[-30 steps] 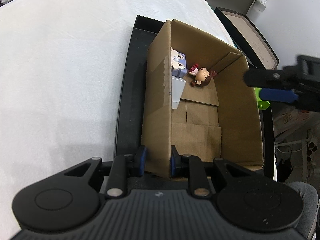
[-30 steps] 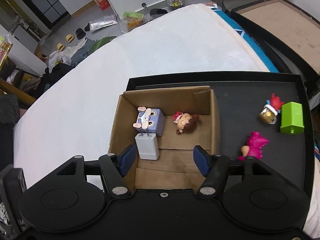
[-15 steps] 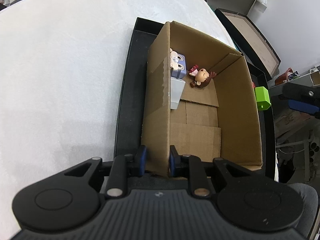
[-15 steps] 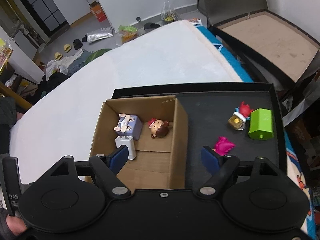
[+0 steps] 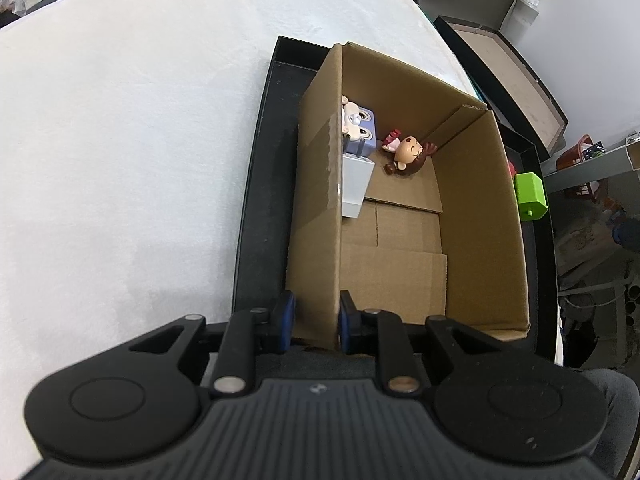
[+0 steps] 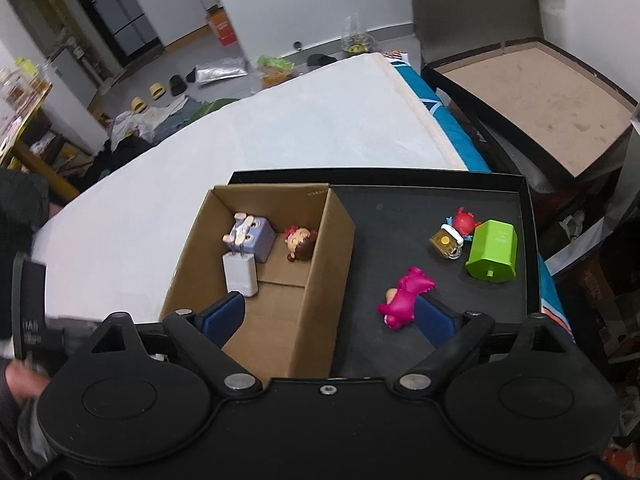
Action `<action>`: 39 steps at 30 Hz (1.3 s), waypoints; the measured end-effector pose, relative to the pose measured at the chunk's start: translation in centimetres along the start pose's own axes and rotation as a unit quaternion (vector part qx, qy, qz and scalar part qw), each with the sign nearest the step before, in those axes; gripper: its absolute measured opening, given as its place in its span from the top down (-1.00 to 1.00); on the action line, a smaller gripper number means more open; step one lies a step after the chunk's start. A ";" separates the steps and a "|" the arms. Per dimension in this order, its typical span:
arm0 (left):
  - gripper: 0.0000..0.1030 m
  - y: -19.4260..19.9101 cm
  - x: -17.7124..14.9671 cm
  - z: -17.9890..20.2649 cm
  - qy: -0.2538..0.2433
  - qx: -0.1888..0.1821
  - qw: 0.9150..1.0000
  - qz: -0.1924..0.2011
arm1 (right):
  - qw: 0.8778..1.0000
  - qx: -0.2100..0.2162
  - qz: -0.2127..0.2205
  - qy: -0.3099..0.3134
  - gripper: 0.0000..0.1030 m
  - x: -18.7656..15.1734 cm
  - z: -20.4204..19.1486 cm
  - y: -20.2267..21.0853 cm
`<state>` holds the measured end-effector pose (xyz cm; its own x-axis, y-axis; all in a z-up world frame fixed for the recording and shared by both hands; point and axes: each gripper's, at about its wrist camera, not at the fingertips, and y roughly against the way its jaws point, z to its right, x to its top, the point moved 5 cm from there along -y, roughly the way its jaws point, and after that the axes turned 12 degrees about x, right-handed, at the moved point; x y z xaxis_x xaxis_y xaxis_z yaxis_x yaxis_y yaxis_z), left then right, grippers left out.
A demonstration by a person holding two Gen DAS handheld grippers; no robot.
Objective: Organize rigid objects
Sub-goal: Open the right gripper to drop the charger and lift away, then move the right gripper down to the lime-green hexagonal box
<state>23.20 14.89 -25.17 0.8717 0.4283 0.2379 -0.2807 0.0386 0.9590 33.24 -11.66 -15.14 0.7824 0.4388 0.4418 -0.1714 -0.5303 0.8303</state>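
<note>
On a black tray [image 6: 400, 208] lying on a white blanket [image 5: 140, 140], a cardboard box [image 5: 472, 220] is standing open. Its left wall is sitting between the blue pads of the left gripper [image 5: 313, 322], which is pinching that wall at the near corner. Inside the box, at the far end, a purple cube toy [image 6: 252, 238] with a bunny face is sitting beside a little doll [image 6: 300, 242] with brown hair, and a white plug block [image 6: 240, 274] is lying just in front of the cube. The right gripper [image 6: 330, 316] is hanging above the near edge of the tray with its jaws opening wide, and they are not pressing on anything. A pink toy [image 6: 404, 296] is lying on the tray just beside the right pad [image 6: 434, 316] of that gripper, right of the box. Farther off on the tray, a green block [image 6: 492, 250] is lying on its side, touching a small yellow and brown toy [image 6: 446, 240] and close to a red toy [image 6: 464, 220].
</note>
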 end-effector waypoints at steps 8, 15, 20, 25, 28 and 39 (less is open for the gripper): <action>0.61 0.1 -0.1 0.1 0.000 0.006 1.000 0.003 | 1.000 -0.013 -0.002 0.009 -0.78 -0.9 1.9 1.4; 0.65 0.2 -0.1 0.3 -0.002 0.012 1.000 0.006 | 0.999 -0.007 -0.007 0.038 -0.78 -1.7 3.1 2.0; 0.66 0.2 -0.1 0.5 -0.002 0.018 1.000 0.005 | 0.999 0.000 -0.008 0.052 -0.78 -2.1 4.0 2.3; 0.67 0.2 -0.1 0.5 0.002 0.018 1.000 0.006 | 0.998 -0.014 -0.007 0.064 -0.78 -2.3 5.3 2.4; 0.67 0.1 -0.1 0.5 0.002 0.019 1.000 0.007 | 0.998 -0.022 -0.007 0.066 -0.78 -2.2 6.1 2.4; 0.67 0.0 -0.1 0.2 0.012 0.009 1.000 0.004 | 0.997 -0.040 -0.016 0.058 -0.65 -1.2 9.2 1.1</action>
<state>23.16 14.63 -25.12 0.8598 0.4498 0.2418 -0.2797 0.0186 0.9599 37.62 -19.44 -17.95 0.7148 0.5372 0.4478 -0.1995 -0.4570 0.8668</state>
